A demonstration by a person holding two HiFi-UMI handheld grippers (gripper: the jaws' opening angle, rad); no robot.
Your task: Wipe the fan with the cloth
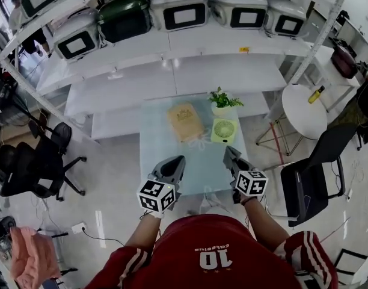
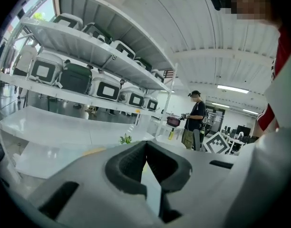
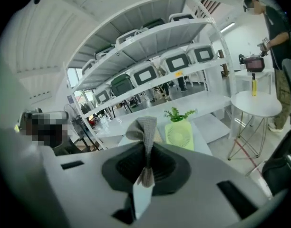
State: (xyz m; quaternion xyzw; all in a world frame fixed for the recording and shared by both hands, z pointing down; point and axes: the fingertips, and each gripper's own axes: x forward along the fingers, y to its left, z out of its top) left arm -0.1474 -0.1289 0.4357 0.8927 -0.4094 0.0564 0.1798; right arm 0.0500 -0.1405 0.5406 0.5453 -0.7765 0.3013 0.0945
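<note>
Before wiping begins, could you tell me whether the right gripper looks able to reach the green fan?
Probably yes: the right gripper, shut on the cloth, hovers just short of the fan with only bare table between; the plant stands behind it.

White shelving (image 1: pixel 172 53) is spanning twelve o'clock, carrying rows of boxy cases (image 1: pixel 179 8). Black office chairs (image 1: pixel 42 161) are sitting at nine, a round white table (image 1: pixel 304 110) at two, pale glossy floor (image 1: pixel 112 188) gleaming underneath.
</note>
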